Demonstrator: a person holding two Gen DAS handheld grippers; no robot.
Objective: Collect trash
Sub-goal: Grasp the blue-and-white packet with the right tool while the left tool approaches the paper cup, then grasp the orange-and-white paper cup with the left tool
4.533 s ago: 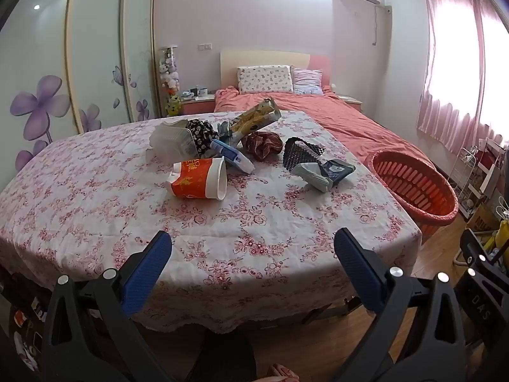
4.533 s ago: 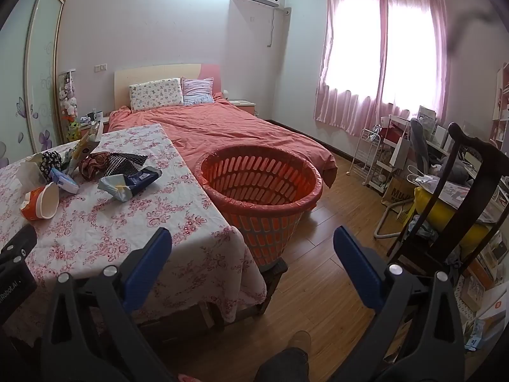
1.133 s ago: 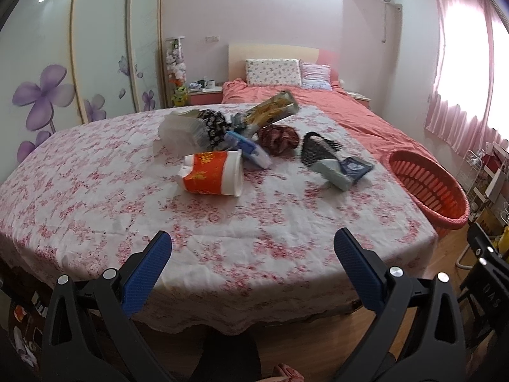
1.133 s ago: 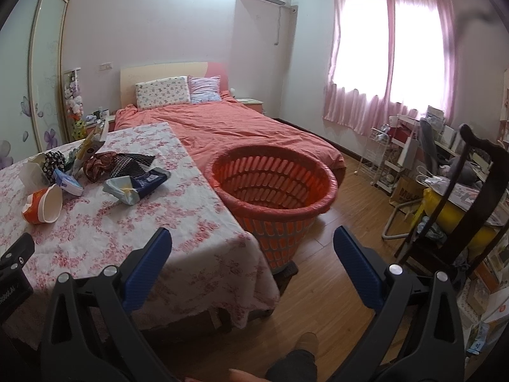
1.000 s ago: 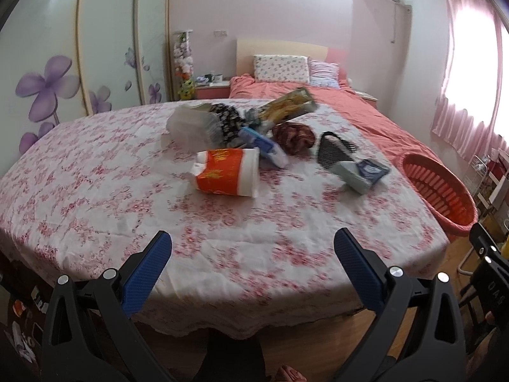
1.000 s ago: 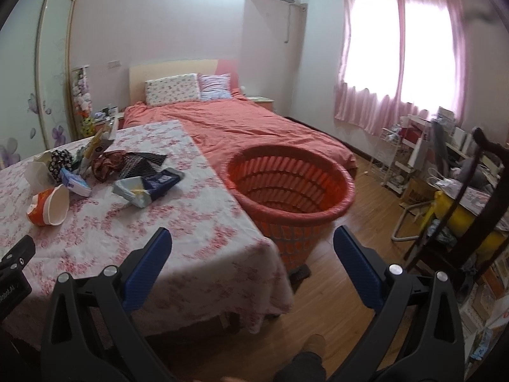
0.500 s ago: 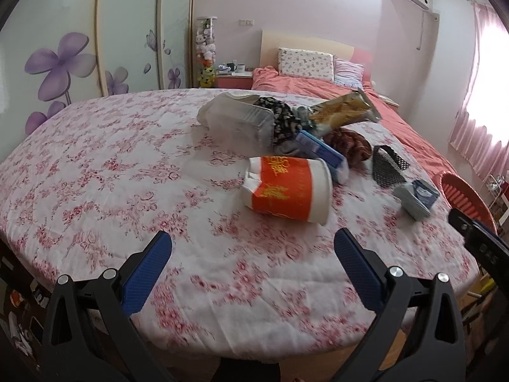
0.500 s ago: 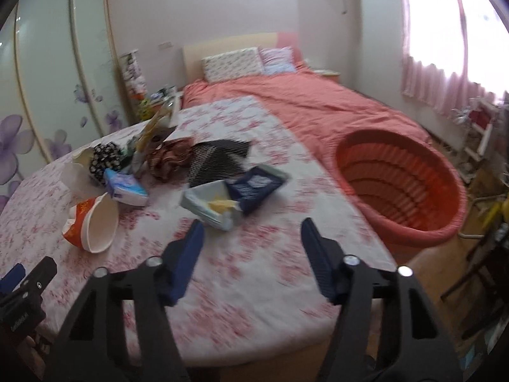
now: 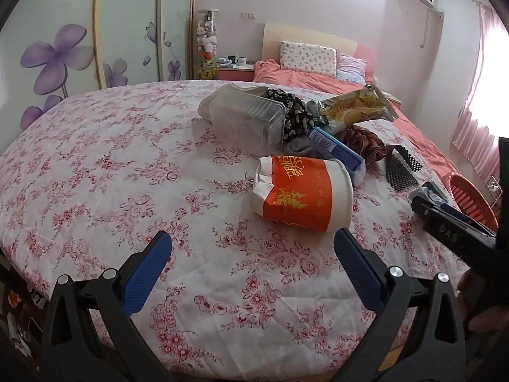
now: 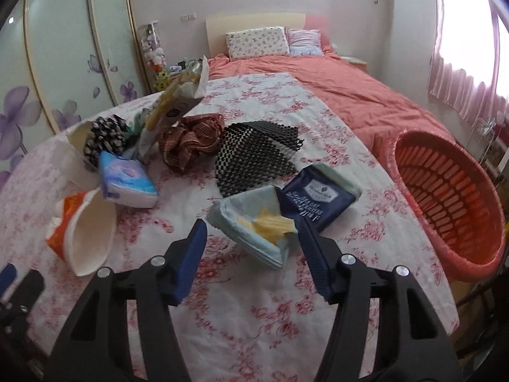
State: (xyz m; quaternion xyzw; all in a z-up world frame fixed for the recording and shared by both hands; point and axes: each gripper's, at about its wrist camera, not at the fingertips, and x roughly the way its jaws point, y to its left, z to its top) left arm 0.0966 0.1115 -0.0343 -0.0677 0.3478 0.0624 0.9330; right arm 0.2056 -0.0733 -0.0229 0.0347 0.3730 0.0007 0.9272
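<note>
Reaching for first pick: R gripper (image 10: 253,240), jaws spread, nears wrapper (image 10: 254,222); L gripper (image 9: 253,248) spread before cup (image 9: 302,192). Next: clamp, carry to basket (image 10: 445,197).

Bright window glare, fisheye-warped edges
</note>
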